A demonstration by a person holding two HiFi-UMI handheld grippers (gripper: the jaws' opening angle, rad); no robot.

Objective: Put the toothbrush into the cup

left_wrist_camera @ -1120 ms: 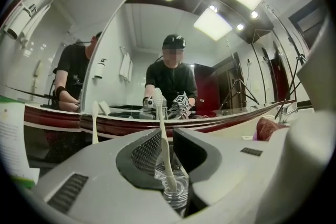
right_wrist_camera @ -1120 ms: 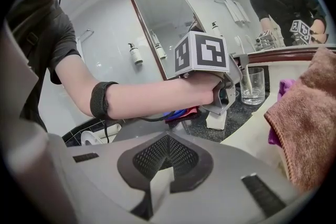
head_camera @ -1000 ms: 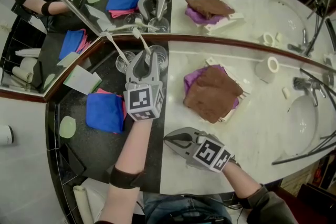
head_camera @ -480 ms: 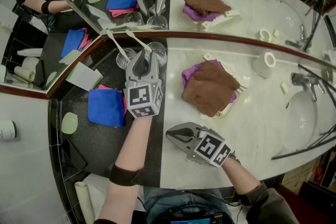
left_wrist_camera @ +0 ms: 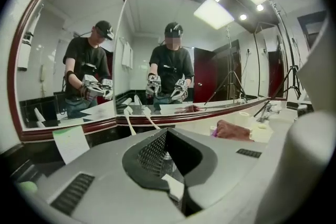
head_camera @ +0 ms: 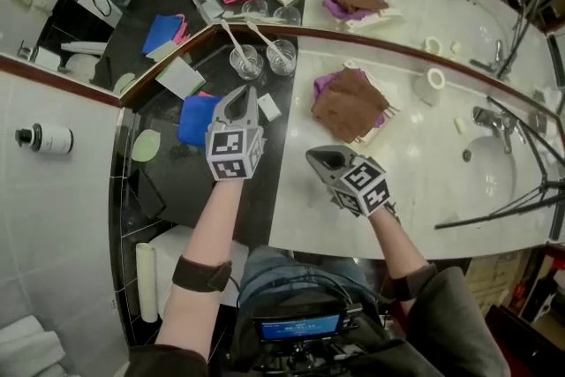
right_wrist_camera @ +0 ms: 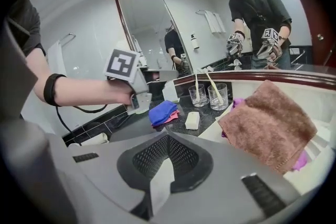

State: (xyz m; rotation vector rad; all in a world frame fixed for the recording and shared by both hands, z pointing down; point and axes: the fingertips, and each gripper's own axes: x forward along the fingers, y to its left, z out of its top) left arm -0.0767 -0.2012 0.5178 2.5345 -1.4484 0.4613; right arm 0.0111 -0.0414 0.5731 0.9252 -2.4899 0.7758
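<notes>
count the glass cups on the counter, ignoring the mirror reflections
2: the left cup and the right cup, side by side at the back of the dark counter. None seems hidden.

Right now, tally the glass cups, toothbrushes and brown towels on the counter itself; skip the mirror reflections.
Glass cups: 2
Toothbrushes: 2
Brown towels: 1
Total: 5

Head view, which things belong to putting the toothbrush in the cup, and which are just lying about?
Job: left glass cup, left toothbrush, right glass cup, right toothbrush.
Lying about: blue cloth, brown towel, white bar, white roll, bottle.
</notes>
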